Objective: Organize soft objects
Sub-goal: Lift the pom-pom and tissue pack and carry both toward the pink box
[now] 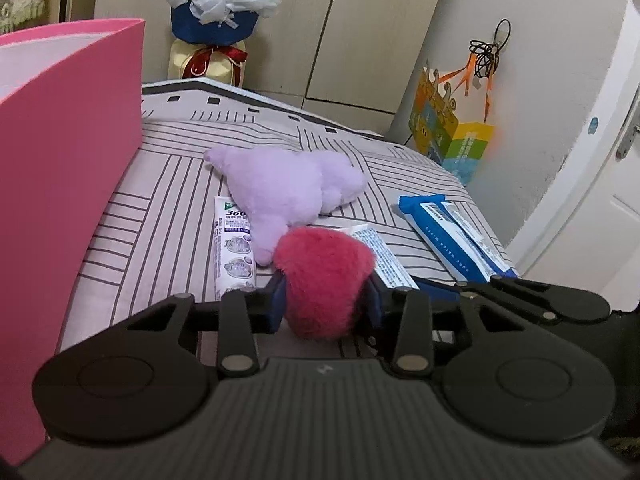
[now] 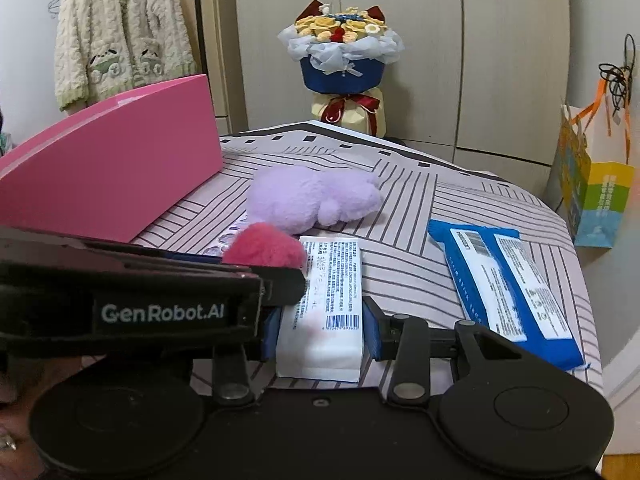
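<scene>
My right tongs (image 2: 320, 330) pinch the white tissue pack (image 2: 324, 304) on the bed (image 2: 420, 216). Blue wipes pack (image 2: 508, 292) at 3 o'clock, purple plush (image 2: 312, 196) at 12.

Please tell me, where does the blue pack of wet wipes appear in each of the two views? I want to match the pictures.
Left wrist view: the blue pack of wet wipes lies on the striped cover at middle right, right of the purple plush toy.
Right wrist view: the pack lies at right, right of the white tissue pack.
Shared landmark: the flower bouquet by the cabinet behind.
</scene>
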`<move>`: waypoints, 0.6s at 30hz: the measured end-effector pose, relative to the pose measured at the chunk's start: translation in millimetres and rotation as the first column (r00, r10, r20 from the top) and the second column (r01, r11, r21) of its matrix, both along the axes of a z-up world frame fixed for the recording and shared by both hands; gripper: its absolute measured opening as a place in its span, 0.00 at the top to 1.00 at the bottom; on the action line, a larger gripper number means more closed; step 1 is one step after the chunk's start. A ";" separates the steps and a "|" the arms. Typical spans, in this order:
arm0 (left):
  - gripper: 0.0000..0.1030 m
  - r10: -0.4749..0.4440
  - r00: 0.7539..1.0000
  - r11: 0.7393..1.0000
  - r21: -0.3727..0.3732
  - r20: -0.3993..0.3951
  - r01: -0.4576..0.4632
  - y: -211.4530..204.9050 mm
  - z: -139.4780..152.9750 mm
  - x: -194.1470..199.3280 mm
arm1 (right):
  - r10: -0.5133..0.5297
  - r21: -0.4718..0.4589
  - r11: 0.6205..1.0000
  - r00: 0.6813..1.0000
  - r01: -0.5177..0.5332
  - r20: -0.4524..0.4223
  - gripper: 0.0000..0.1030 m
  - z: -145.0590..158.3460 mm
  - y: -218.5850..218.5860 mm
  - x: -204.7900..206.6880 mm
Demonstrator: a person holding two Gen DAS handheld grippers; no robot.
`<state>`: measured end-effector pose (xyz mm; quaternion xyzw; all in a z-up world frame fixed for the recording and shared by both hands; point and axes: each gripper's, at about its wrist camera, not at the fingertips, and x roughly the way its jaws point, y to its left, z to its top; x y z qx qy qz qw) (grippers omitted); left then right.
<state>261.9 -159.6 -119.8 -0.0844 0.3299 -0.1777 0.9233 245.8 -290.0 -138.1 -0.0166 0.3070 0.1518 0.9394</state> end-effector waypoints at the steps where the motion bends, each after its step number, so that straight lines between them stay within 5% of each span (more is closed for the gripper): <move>1: 0.65 0.001 1.000 1.000 -0.004 0.001 -0.001 0.3 -0.3 -1.0 | -0.011 0.015 1.000 1.000 0.011 -0.006 0.56 0.0 -1.3 0.8; 18: 0.66 -0.053 0.998 0.998 -0.041 0.016 0.054 10.3 8.2 -30.4 | -0.095 0.084 0.992 0.995 0.095 -0.007 0.57 4.9 -4.2 -38.2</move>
